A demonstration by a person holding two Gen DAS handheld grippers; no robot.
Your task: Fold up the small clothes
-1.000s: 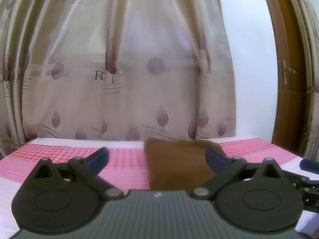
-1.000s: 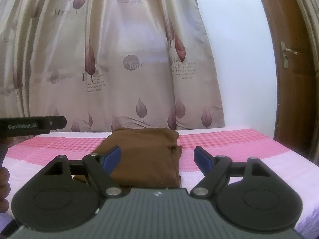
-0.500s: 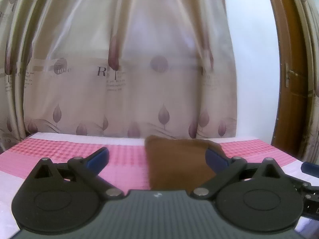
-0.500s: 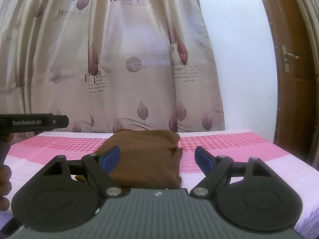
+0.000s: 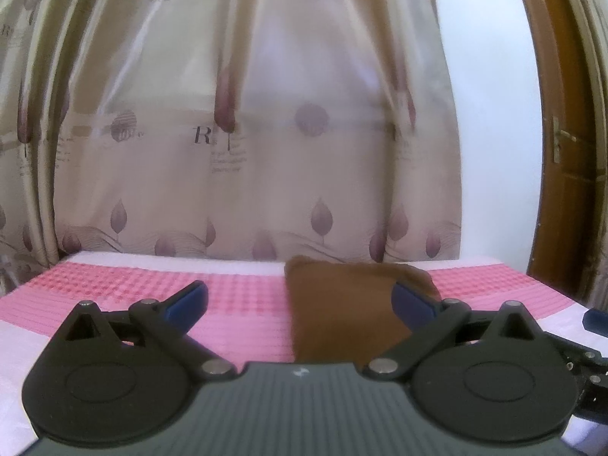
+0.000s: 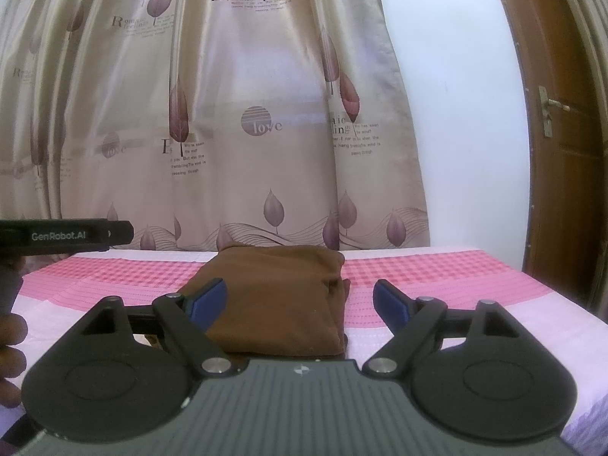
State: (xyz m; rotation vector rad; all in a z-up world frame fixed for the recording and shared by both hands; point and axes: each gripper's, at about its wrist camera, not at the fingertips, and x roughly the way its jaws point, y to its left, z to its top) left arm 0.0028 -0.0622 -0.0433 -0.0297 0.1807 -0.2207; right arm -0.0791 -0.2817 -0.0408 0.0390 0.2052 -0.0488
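In the left wrist view, the left tool (image 5: 300,302) hangs above the pink-checked bed (image 5: 125,285) with its blue-padded fingers spread wide and nothing between them. The brown garment (image 5: 342,304), already folded into a compact packet, lies ahead and off to the right of this tool's centre line: its left edge runs roughly down the middle of the gap, while the right finger (image 5: 412,304) stands in front of its right part. The packet's long axis runs away from the camera toward the patterned curtain (image 5: 266,133), and a dark piece of the other tool shows at the far right edge. In the right wrist view, the right tool (image 6: 300,302) is likewise wide open and empty. Here the brown garment (image 6: 277,300) sits almost squarely between the fingers, its near edge just ahead of the tool's body, its left part behind the left finger (image 6: 207,302) and its bunched right edge short of the right finger. The left tool's dark body (image 6: 64,235) reaches in from the left at a level above the cloth. Judging by this, the right tool is better lined up with the packet, and any further fold or lift would mean coming forward and down onto the near edge; the fold looks largely finished.
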